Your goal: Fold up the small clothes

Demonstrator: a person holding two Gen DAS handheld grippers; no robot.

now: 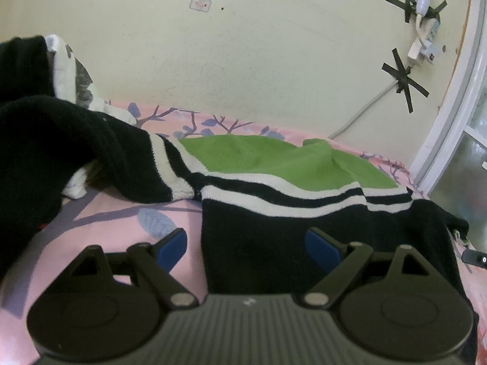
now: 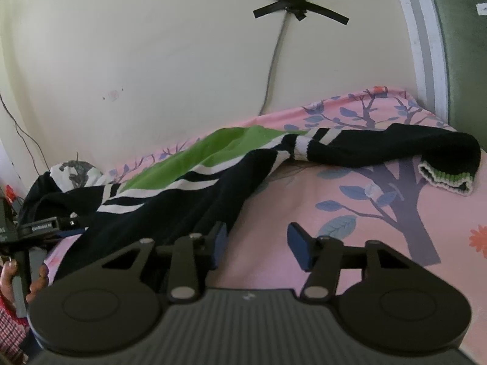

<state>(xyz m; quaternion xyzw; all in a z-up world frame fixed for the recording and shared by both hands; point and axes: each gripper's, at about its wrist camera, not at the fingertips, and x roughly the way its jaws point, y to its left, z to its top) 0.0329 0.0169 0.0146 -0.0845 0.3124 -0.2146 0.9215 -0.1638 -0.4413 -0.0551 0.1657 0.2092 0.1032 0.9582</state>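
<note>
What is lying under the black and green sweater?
The sweater lies on a pink bedsheet printed with branches and blue leaves. The sheet shows all around it; the part directly beneath the sweater is covered, so whether anything else is there cannot be seen.

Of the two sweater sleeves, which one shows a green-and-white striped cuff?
The sleeve stretched toward the window, in the right wrist view: its cuff is visible. The other sleeve shows no cuff.
</note>
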